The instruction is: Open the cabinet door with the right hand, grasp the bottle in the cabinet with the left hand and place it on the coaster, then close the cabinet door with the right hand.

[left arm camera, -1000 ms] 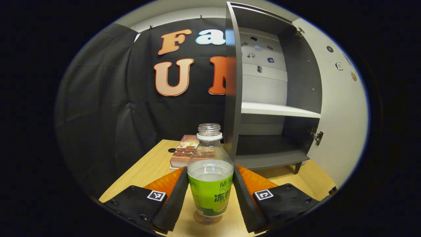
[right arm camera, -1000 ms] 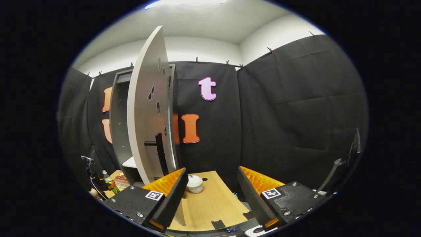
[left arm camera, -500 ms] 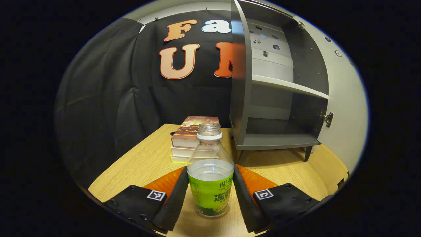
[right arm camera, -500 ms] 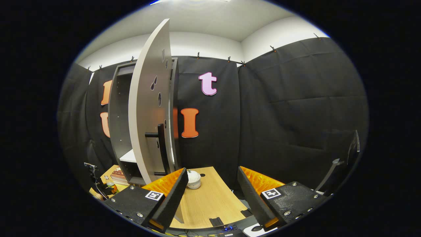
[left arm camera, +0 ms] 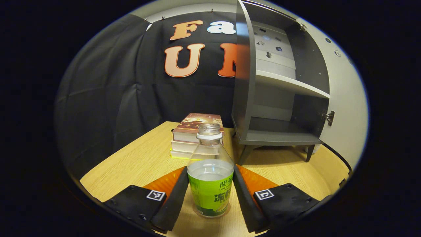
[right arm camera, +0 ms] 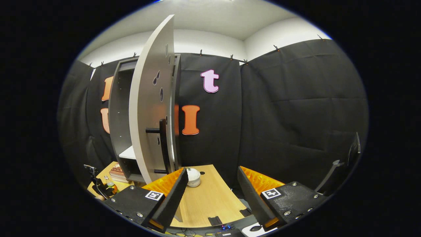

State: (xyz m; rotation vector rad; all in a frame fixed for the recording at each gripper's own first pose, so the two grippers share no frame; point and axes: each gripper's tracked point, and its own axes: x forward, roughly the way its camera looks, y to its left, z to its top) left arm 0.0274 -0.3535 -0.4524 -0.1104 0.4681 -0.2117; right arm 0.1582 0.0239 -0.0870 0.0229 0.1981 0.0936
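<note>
- Left gripper (left arm camera: 210, 194): both fingers press the green-labelled band of a clear, uncapped plastic bottle (left arm camera: 210, 184). Bottle upright, long axis vertical, dead ahead between the fingers.
- Bottle base sits low over the light wooden tabletop (left arm camera: 144, 161); a faint round transparent disc shows under it, possibly the coaster. Cannot tell whether base touches it or hangs just above.
- Bottle holds clear liquid up to roughly the top of the label.
- Grey cabinet (left arm camera: 279, 98) lies ahead and right of the bottle, well apart. Both compartments, above and below the white shelf, look empty.
- Stack of books (left arm camera: 194, 138) on the table behind the bottle, beside the cabinet's left wall.
- Right gripper (right arm camera: 210, 197): jaws spread wide, nothing between them, hovering above the table's near edge.
- Pale grey cabinet door (right arm camera: 151, 105) stands swung open, its dark bar handle (right arm camera: 162, 144) ahead and left of the right gripper, apart from it. Right hand is the nearer one to the door.
- Small white lidded pot (right arm camera: 193, 177) on the table near the door's foot.
- Judgement: release on the coaster comes next, then the door shut.
</note>
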